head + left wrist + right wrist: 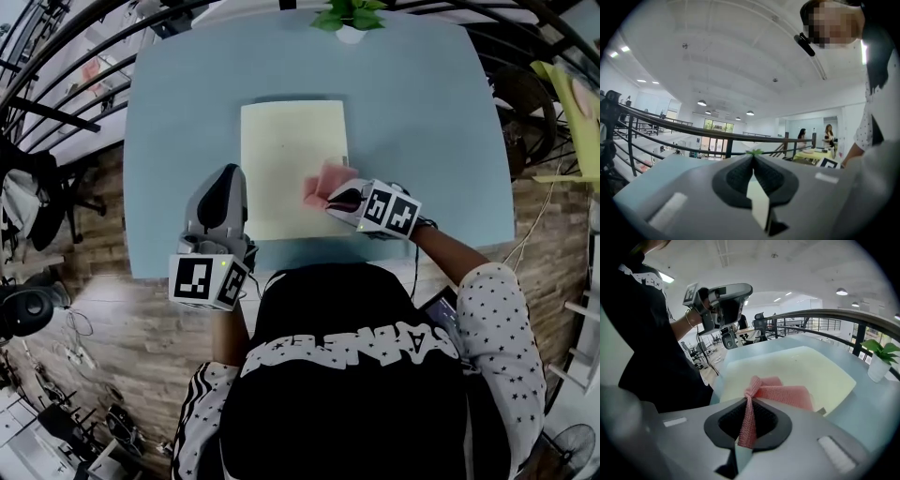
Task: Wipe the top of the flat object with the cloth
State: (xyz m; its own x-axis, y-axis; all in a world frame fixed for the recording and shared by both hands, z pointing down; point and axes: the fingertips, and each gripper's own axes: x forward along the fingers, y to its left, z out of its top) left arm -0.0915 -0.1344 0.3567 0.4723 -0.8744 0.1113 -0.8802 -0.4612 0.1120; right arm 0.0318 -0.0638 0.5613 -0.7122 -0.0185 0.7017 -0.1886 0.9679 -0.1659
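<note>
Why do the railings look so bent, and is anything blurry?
Head view: the wide lens bows the railing into arcs. Left gripper view: the railing curves too, and the left gripper, close up, is soft. Right gripper view: the cloth is sharp and evenly lit.

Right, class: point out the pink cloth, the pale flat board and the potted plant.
pink cloth (326, 181), head view, on its bunched middle.
pale flat board (286, 159), head view, on its bare upper surface.
potted plant (877, 371), right gripper view, on its white pot.
</note>
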